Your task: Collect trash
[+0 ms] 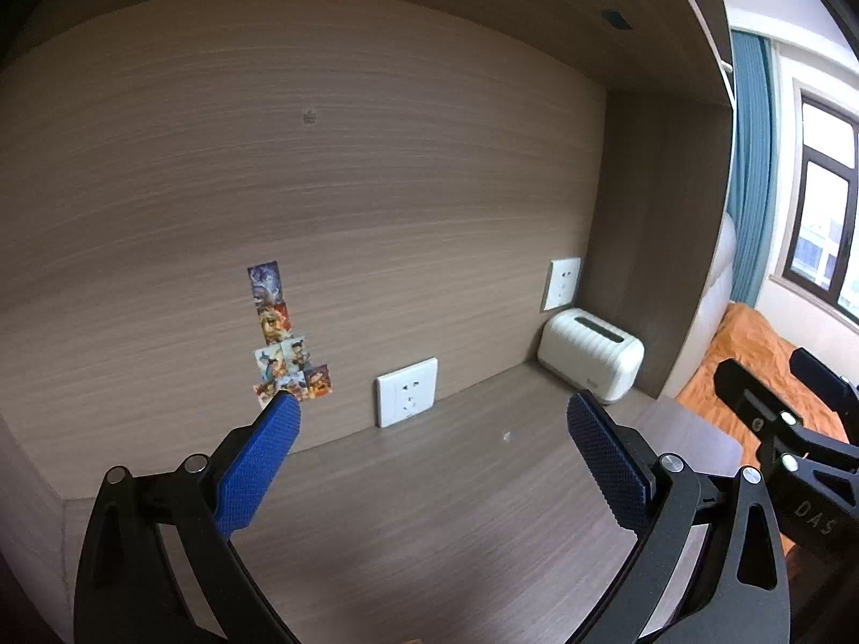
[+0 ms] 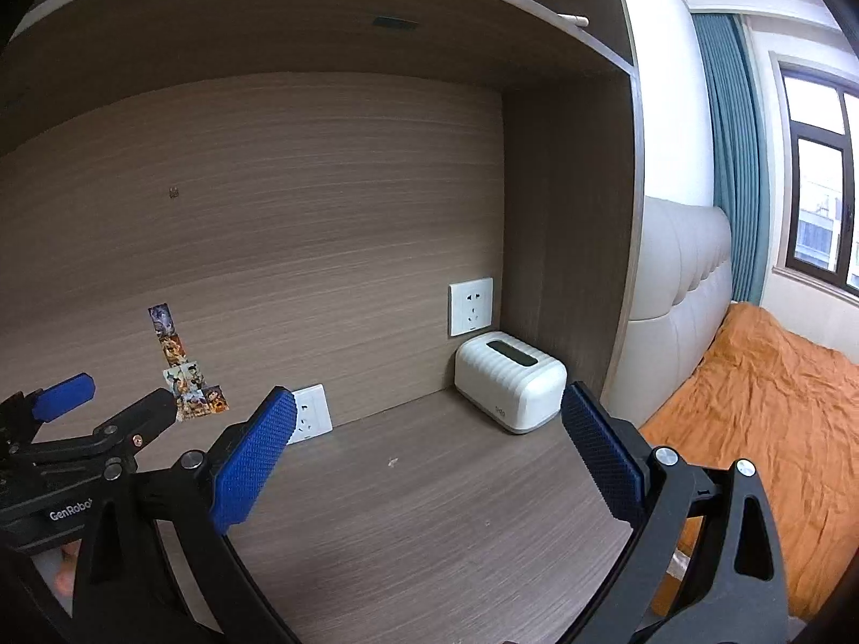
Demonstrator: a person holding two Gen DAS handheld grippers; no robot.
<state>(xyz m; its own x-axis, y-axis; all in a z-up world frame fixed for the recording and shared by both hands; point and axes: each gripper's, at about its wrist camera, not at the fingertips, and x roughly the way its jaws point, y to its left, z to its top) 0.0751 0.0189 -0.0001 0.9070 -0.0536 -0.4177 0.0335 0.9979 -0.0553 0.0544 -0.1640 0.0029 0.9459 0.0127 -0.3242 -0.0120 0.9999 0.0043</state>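
Note:
A tiny pale scrap [image 1: 506, 435] lies on the wooden desk [image 1: 429, 510], between and beyond my left gripper's [image 1: 434, 408] blue pads. It also shows in the right wrist view [image 2: 393, 462]. A white ribbed desktop bin [image 1: 590, 354] with a dark slot on top stands in the desk's back right corner; it also shows in the right wrist view [image 2: 510, 381]. My left gripper is open and empty above the desk. My right gripper [image 2: 429, 402] is open and empty, to the right of the left one. The left gripper also shows at the left edge of the right wrist view [image 2: 107, 397].
Two white wall sockets [image 1: 406, 399] [image 1: 561, 283] sit on the wooden back panel. Small picture stickers [image 1: 284, 343] are stuck to the panel at left. A shelf [image 2: 322, 11] hangs over the desk. A bed with an orange cover [image 2: 767, 418] lies to the right.

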